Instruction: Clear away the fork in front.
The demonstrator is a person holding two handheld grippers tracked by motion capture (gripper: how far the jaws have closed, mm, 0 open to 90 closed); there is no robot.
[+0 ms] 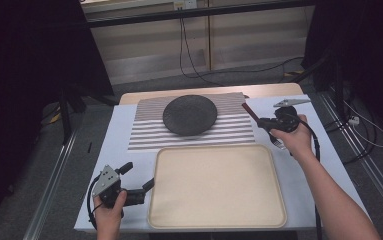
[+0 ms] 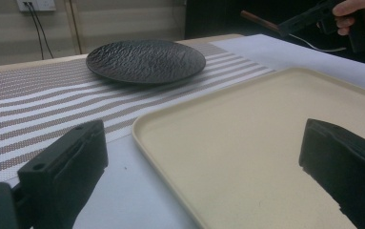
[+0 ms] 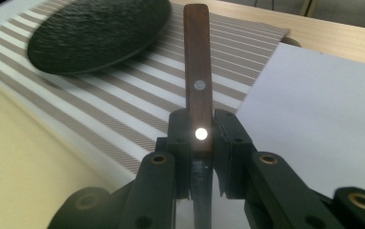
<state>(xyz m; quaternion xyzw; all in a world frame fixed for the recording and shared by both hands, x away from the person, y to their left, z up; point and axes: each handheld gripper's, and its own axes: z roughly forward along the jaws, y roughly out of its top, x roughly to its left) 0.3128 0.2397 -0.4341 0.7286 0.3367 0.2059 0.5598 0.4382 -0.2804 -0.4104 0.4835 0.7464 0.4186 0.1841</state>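
My right gripper [image 1: 262, 121] [image 3: 200, 130] is shut on a wooden-handled utensil [image 1: 249, 111] [image 3: 198, 57], lifted over the right edge of the striped placemat [image 1: 144, 132] [image 3: 137, 102]. The brown handle, with two metal rivets, points toward the black textured plate [image 1: 190, 114] [image 2: 145, 60] [image 3: 94, 33]; its metal end hangs below the hand. The left gripper view shows that gripper [image 2: 304, 19] and the handle [image 2: 256, 18] at top right. My left gripper [image 1: 138, 176] [image 2: 204, 171] rests open at the left rim of the beige tray [image 1: 216, 185] [image 2: 247, 133], with nothing between its jaws.
A white cover [image 1: 299, 170] [image 3: 323, 109] lies over the table under the placemat and tray. The tray [image 3: 8, 157] sits in front of the placemat, near the table's front edge. Cables [image 1: 189, 55] trail over the floor behind, and dark stands flank both sides.
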